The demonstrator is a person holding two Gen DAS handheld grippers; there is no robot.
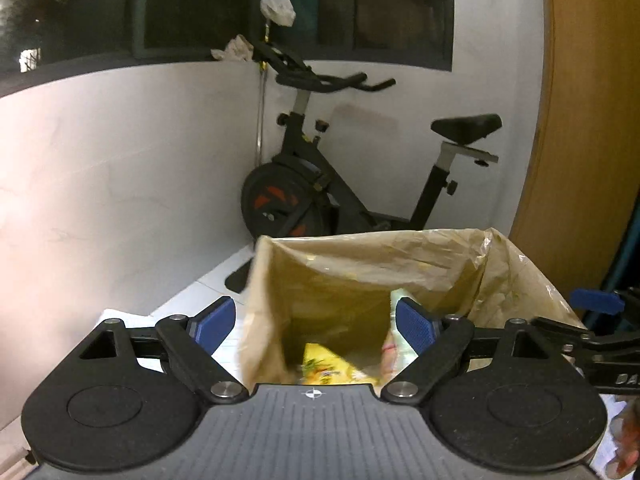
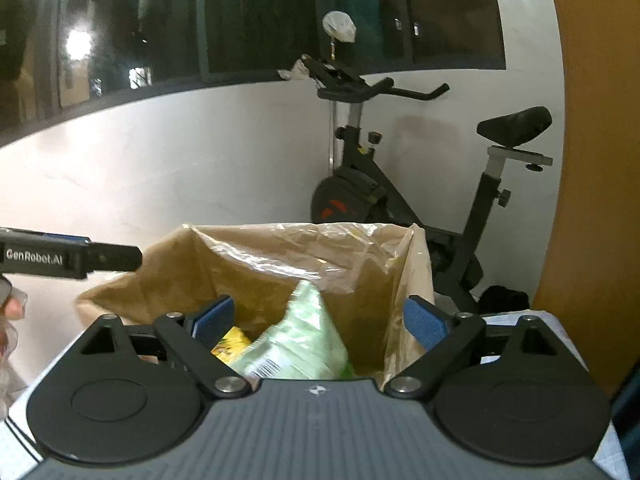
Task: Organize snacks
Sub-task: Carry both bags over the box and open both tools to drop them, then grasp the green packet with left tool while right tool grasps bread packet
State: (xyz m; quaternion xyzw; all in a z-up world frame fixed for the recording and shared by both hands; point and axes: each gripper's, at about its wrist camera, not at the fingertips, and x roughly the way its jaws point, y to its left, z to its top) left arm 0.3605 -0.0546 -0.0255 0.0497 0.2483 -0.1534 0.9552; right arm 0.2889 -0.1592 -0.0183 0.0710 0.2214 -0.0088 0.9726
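An open brown cardboard box lined with clear plastic (image 1: pixel 360 264) stands on the table in front of both grippers; it also shows in the right wrist view (image 2: pixel 280 264). Inside lie a yellow snack packet (image 1: pixel 324 364), also seen in the right wrist view (image 2: pixel 230 344), and a pale green snack bag (image 2: pixel 304 340) that looks blurred between the right gripper's fingers. My left gripper (image 1: pixel 316 326) is open above the box mouth and holds nothing. My right gripper (image 2: pixel 318 320) is open above the box, its pads apart from the green bag.
A black exercise bike (image 1: pixel 320 184) stands on the floor behind the box against the white wall, also in the right wrist view (image 2: pixel 400 200). A wooden panel (image 2: pixel 592 160) rises at the right. The white table top (image 2: pixel 560 328) shows beside the box.
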